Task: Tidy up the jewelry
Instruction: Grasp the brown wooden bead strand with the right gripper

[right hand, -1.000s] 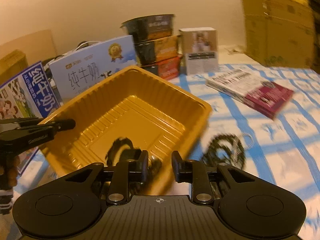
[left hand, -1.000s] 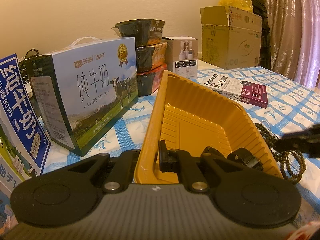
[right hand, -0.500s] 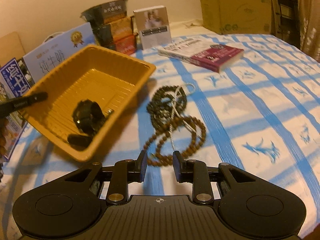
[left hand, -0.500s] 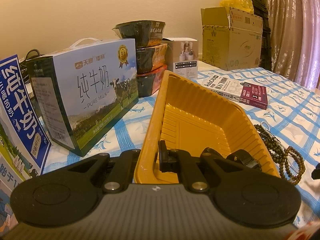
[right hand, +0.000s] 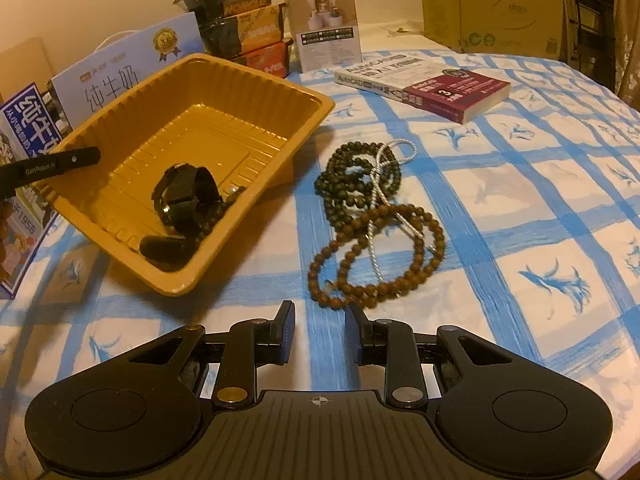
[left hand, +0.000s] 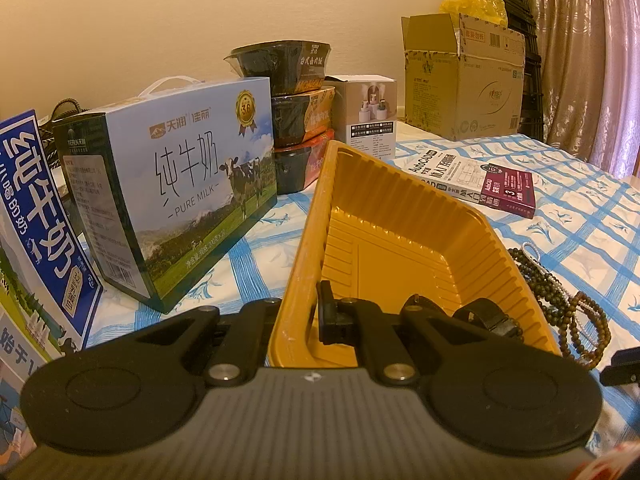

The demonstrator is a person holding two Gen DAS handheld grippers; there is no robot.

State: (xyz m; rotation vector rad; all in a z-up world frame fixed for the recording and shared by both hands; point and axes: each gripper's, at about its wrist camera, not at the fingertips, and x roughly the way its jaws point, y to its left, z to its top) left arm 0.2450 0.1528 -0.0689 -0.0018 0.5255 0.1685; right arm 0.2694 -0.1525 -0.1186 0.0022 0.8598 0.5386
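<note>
My left gripper [left hand: 294,320] is shut on the near wall of the yellow tray [left hand: 400,216], one finger inside and one outside; its tip [right hand: 60,164] shows at the tray's left corner in the right wrist view. In the tray [right hand: 200,120] lie a black watch [right hand: 184,196], a dark bead string [right hand: 218,214] and a small black piece [right hand: 164,248]. On the cloth right of the tray lie dark green beads [right hand: 360,176], brown beads [right hand: 380,252] and a thin silver chain [right hand: 380,200], tangled together. My right gripper [right hand: 322,322] is open just short of the brown beads, nothing between its fingers.
Milk cartons [left hand: 172,200] stand left of the tray, stacked food bowls [left hand: 296,92] and a small white box [left hand: 368,116] behind it. A book [right hand: 424,84] lies at the back right on the blue-checked cloth [right hand: 540,208]. A cardboard box [left hand: 464,80] stands at the far edge.
My right gripper has swung from over the tray to the right and come down in front of the beads on the cloth. The left gripper and the tray have kept still.
</note>
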